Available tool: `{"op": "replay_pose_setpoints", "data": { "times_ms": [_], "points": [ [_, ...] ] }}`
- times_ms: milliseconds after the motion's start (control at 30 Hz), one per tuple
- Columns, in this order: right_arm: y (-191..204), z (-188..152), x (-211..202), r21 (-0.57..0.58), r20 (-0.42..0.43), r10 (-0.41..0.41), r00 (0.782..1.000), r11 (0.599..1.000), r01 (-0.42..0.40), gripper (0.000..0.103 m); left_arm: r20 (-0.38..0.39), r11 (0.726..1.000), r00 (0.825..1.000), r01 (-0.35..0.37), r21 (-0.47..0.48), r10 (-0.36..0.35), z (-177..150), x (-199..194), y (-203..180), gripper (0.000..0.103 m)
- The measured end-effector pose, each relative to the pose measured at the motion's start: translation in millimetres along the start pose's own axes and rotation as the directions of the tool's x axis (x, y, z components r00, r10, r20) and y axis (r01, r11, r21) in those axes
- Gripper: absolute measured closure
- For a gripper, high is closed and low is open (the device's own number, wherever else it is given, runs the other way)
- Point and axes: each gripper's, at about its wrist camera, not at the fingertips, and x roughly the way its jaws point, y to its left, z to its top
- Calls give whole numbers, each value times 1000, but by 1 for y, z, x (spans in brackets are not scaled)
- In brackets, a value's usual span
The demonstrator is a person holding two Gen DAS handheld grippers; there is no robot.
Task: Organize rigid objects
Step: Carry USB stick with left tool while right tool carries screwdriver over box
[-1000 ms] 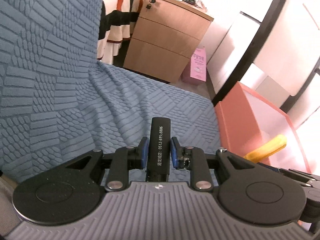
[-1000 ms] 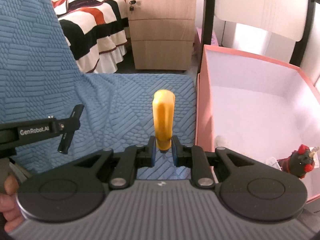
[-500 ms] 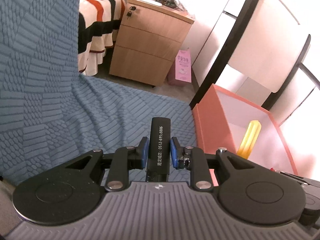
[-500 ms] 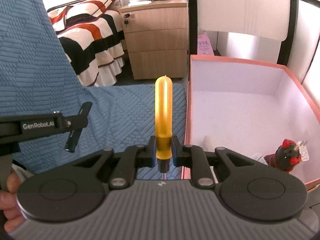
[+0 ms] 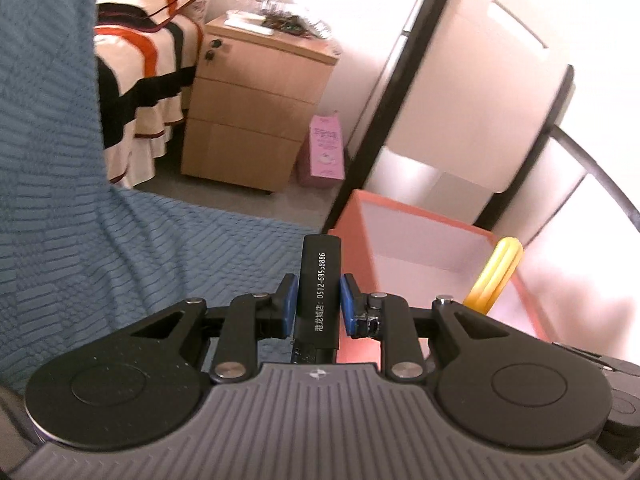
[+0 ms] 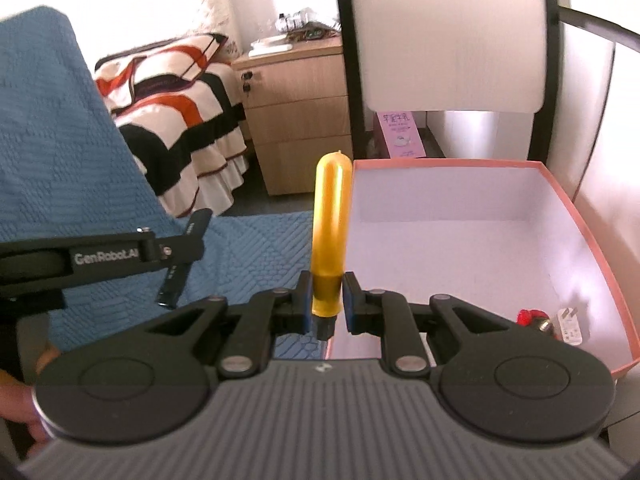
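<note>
In the left wrist view, blue quilted fabric (image 5: 60, 240) fills the left of the frame, with a striped bedspread (image 5: 140, 60) and a wooden three-drawer cabinet (image 5: 256, 112) at upper centre. At lower centre the left gripper (image 5: 319, 304) is clamped on a black rectangular stick (image 5: 320, 284) printed with white characters and digits. Its blue pads (image 5: 289, 304) press the flat sides a little below its middle. It looks like a stiff, light plastic body with flat faces that suit a pinch, though its smooth finish could slip if the grip loosens. Right of it stands the pink-walled box (image 5: 352, 248), white inside, and the yellow handle (image 5: 496, 276) shows over its interior at centre right.

In the right wrist view, the same blue fabric (image 6: 60, 160) covers the left side. The left gripper's arm, marked GenRobot.AI, reaches in from the left edge with the black stick (image 6: 182, 256) hanging tilted over the fabric, and part of a hand (image 6: 20, 400) shows at lower left. At centre the right gripper (image 6: 327, 300) is closed tight on the base of the yellow handle (image 6: 330, 232), which stands upright along the box's left wall. It reads as rigid, glossy and rounded, so it could twist in the pads, and holding it low near the dark collar seems sound. The box (image 6: 560, 208) fills the right, holding a red object (image 6: 528, 316) and a white plug (image 6: 570, 322) in the lower right corner. Both grippers tilt forward and down toward the box.
</note>
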Motion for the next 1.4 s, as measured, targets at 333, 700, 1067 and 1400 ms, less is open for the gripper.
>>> {"op": "replay_pose_setpoints", "data": {
  "times_ms": [333, 700, 1067, 1400],
  "points": [
    [-36, 14, -23, 21, 35, -23, 999, 1000, 23, 84, 11, 998, 999, 51, 45, -52, 13, 3, -62, 76],
    [-84, 20, -29, 43, 32, -42, 999, 998, 41, 84, 7, 994, 997, 81, 67, -81, 17, 24, -106, 76],
    [-126, 38, 20, 92, -49, -15, 999, 996, 20, 84, -54, 995, 993, 102, 14, -101, 34, 92, -108, 76],
    [-149, 36, 75, 134, -164, -17, 986, 990, 39, 84, -167, 995, 981, 102, 9, -99, 24, 155, -105, 76]
  ]
}}
